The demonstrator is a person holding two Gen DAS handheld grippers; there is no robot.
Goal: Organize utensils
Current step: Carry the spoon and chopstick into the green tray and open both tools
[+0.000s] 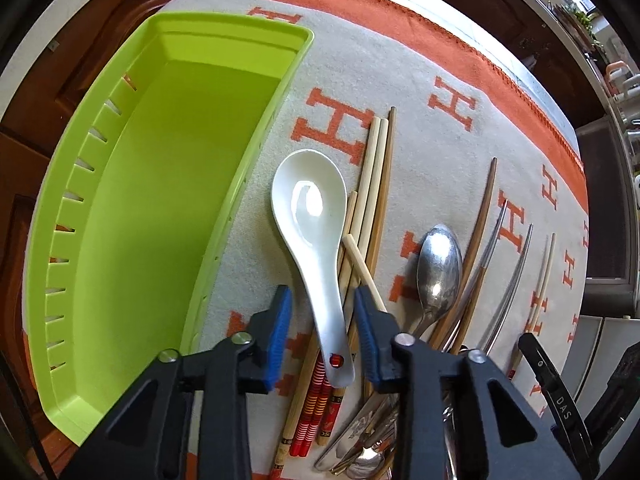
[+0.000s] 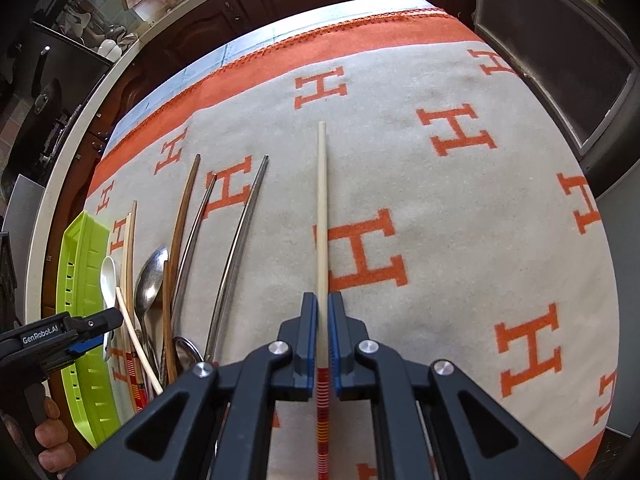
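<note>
Dark wooden cabinets ring a table covered by a grey cloth [image 2: 420, 208] with orange H letters and an orange border. At the cloth's left edge lies a lime-green tray [image 1: 72, 280] with slotted walls, nothing in it as far as the left wrist view shows. Just right of the tray sits a white spoon [image 1: 308, 204], bowl up, its handle running back between the blue pads of the left gripper [image 1: 322, 312]; the jaws stand wide on either side of the handle, not touching it. Beside the spoon lie pale bamboo chopsticks [image 1: 374, 184], one short stick crossing them at a slant. Further right come a metal spoon [image 1: 438, 264], a brown chopstick [image 1: 482, 224] and metal chopsticks [image 1: 516, 276], fanned out with their handles bunched near the gripper. More cutlery is piled under the left gripper, too crowded to sort out. The right gripper [image 2: 323, 312] is clamped narrow on a single cream chopstick [image 2: 322, 200] with a red-striped end, which points straight ahead over the open cloth, well apart from the pile.
</note>
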